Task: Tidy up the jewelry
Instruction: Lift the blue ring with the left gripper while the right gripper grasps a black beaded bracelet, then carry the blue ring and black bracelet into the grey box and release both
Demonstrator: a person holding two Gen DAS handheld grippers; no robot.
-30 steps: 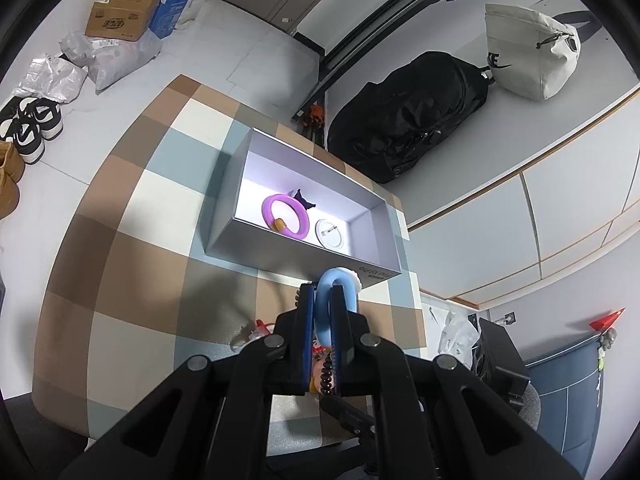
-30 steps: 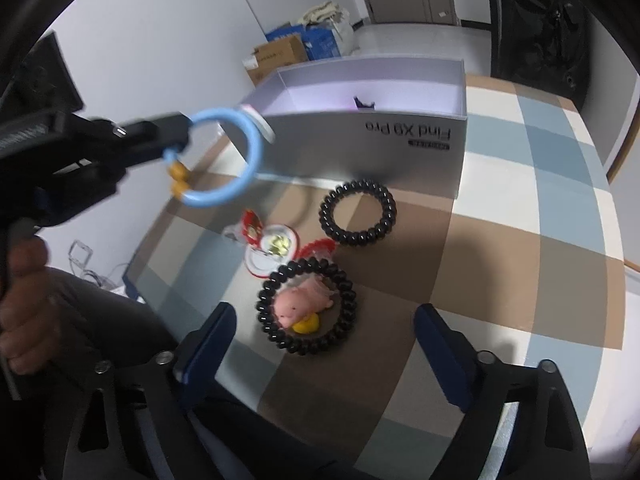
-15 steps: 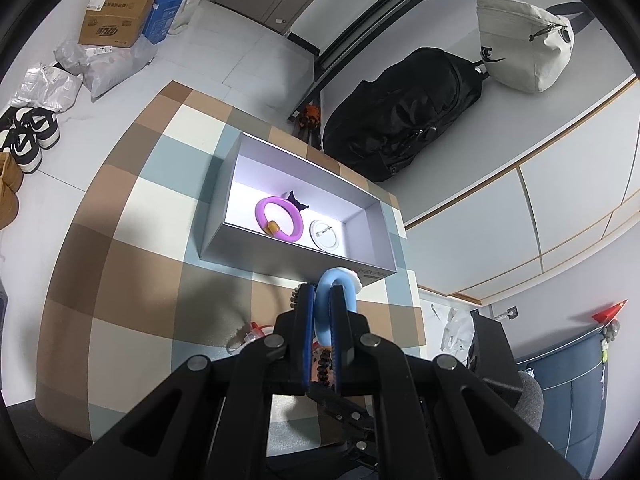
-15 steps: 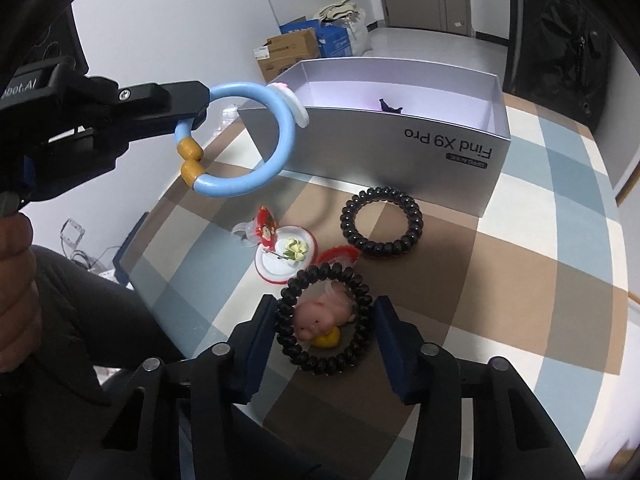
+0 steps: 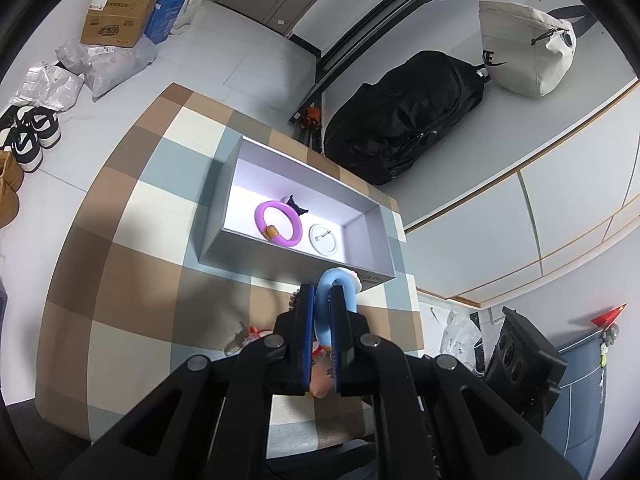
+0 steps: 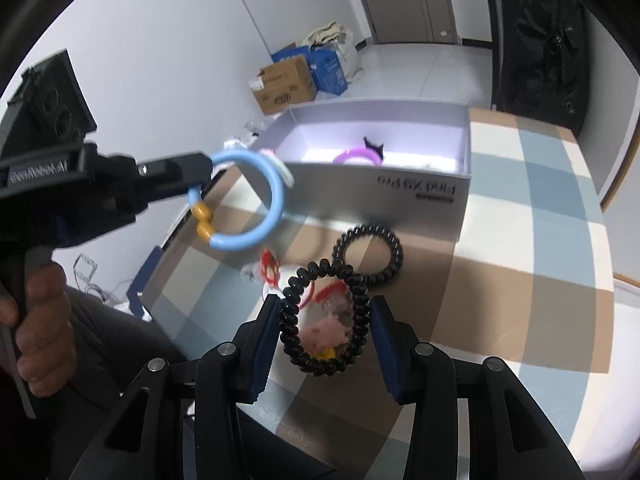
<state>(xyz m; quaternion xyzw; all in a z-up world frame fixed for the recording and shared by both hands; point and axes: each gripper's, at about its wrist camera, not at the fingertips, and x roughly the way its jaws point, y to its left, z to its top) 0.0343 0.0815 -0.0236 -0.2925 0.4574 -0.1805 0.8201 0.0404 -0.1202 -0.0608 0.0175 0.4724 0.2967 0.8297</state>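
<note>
My left gripper (image 5: 322, 300) is shut on a light blue bracelet (image 6: 260, 200) with two yellow beads, held in the air just short of the grey box's (image 6: 384, 192) near wall. The box (image 5: 224, 208) holds a purple bracelet (image 5: 279, 224), a small black charm (image 5: 296, 205) and a white round badge (image 5: 325, 239). My right gripper (image 6: 324, 320) is shut on a black coil hair tie (image 6: 322, 320) with a pink pig charm, lifted off the table. A second black coil tie (image 6: 368, 254) lies in front of the box.
A red-and-white trinket (image 6: 272, 272) lies on the checked tablecloth (image 6: 520, 260) near the table's left edge. Cardboard boxes (image 5: 116, 20), bags and shoes (image 5: 28, 140) are on the floor beyond. A black backpack (image 5: 400, 120) leans behind the table.
My right gripper closed on the black coil tie with the pig charm and lifted it. My left gripper carried the blue bracelet higher and closer to the box.
</note>
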